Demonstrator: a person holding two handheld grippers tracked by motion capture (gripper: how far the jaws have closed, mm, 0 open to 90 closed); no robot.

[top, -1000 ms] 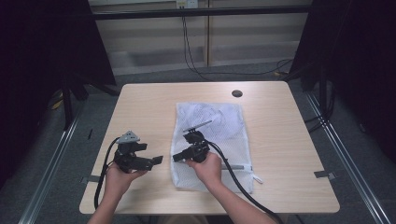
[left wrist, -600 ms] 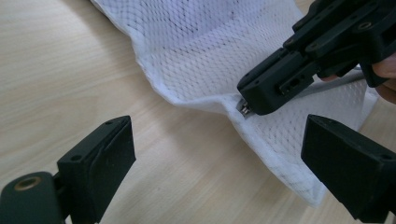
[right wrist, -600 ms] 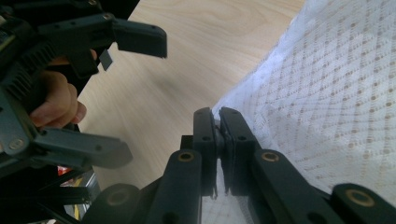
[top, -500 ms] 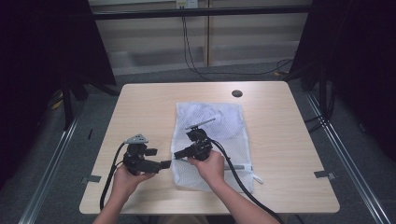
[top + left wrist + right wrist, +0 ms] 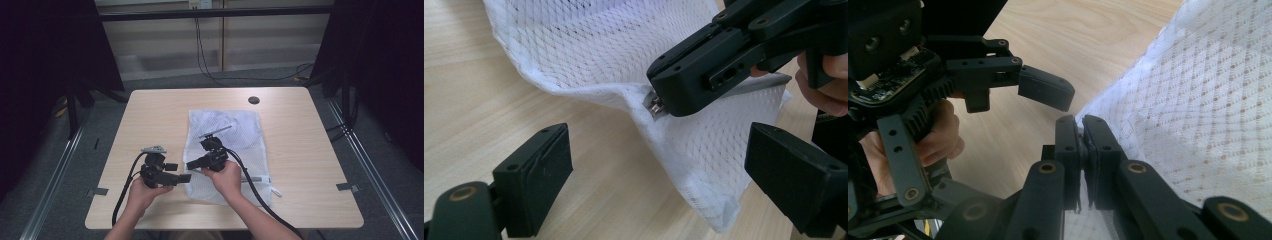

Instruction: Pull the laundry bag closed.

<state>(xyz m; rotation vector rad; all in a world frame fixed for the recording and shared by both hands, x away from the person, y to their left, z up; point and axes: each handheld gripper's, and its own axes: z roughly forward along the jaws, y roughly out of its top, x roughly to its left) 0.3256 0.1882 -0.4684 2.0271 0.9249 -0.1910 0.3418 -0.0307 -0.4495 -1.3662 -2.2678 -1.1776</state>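
Note:
A white mesh bag [image 5: 235, 135] lies flat on the wooden table [image 5: 150, 115]. My right gripper [image 5: 191, 164] is shut on the bag's left edge, where a small metal zipper pull [image 5: 654, 106] shows between its jaws. In the right gripper view the jaws [image 5: 1081, 135] are pressed together on the mesh hem [image 5: 1208, 100]. My left gripper [image 5: 179, 172] is open just left of that spot. Its jaws stand wide apart on either side of the lifted bag corner [image 5: 704, 170], touching nothing. One of its fingers [image 5: 1045, 92] hovers close to the right gripper's tip.
A round dark cable hole [image 5: 254, 100] sits in the table near the far edge. Black cables trail from both grippers off the near edge. Bare wood lies left of the bag and on its right. Dark curtains and floor rails flank the table.
My left gripper has moved right and slightly down, closing in on the bag's left edge and the right gripper's tip. The right gripper has kept its grip and place.

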